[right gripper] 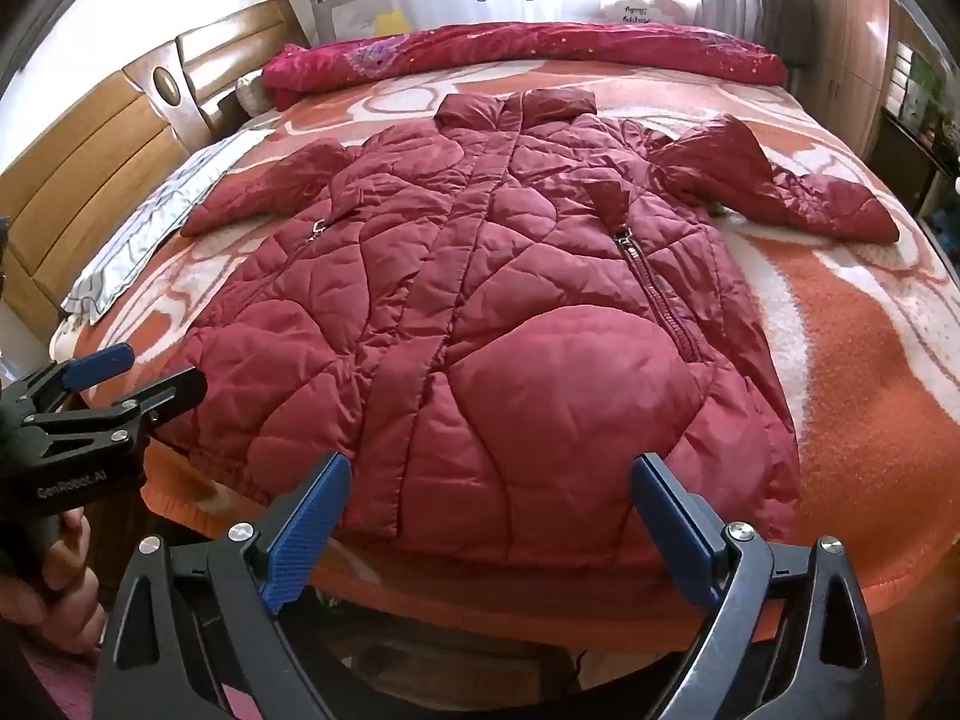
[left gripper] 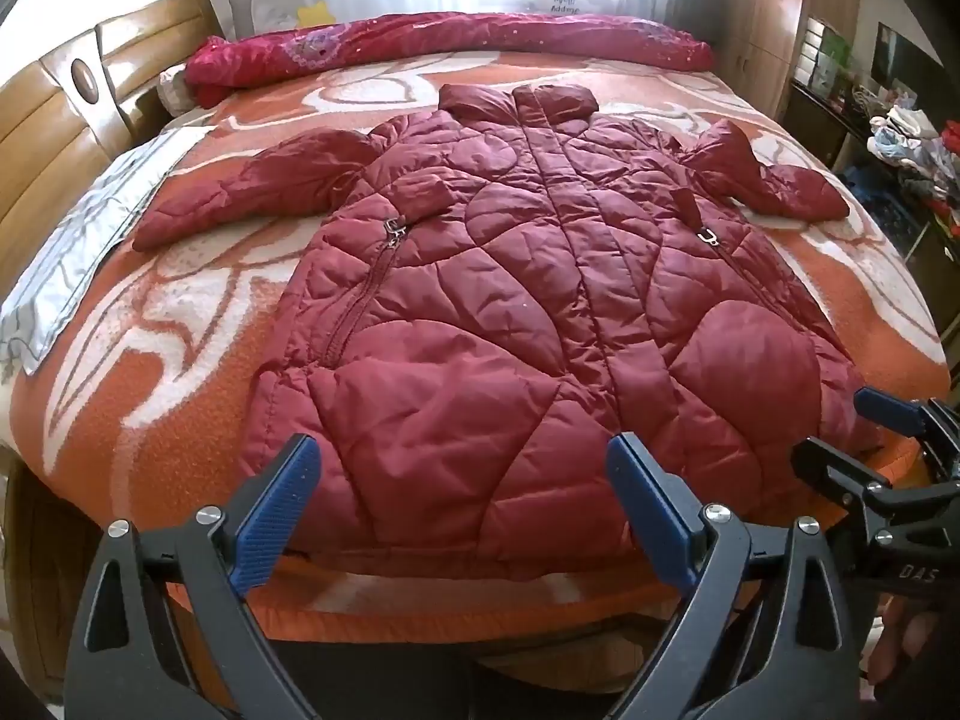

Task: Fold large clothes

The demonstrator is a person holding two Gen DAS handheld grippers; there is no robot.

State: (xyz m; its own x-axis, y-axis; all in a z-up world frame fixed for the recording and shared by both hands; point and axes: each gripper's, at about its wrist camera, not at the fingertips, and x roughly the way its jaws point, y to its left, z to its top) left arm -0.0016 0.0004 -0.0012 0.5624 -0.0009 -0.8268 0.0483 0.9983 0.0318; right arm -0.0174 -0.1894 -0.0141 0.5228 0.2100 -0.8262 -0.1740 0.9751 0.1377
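A dark red quilted puffer coat [left gripper: 510, 300] lies flat, front up, on the bed, collar far, hem near, both sleeves spread out to the sides. It also shows in the right wrist view [right gripper: 480, 312]. My left gripper [left gripper: 462, 468] is open and empty, held just in front of the hem's left half. My right gripper [right gripper: 489, 486] is open and empty in front of the hem's right half. Each gripper shows in the other's view: the right gripper [left gripper: 840, 426] at the right edge, the left gripper [right gripper: 150, 363] at the left edge.
The bed has an orange and white blanket [left gripper: 150, 360]. A rolled red quilt [left gripper: 450, 42] lies along the far edge. A grey cloth [left gripper: 78, 240] lies at the left side by a wooden headboard [left gripper: 54, 138]. A cluttered shelf [left gripper: 900, 132] stands at the right.
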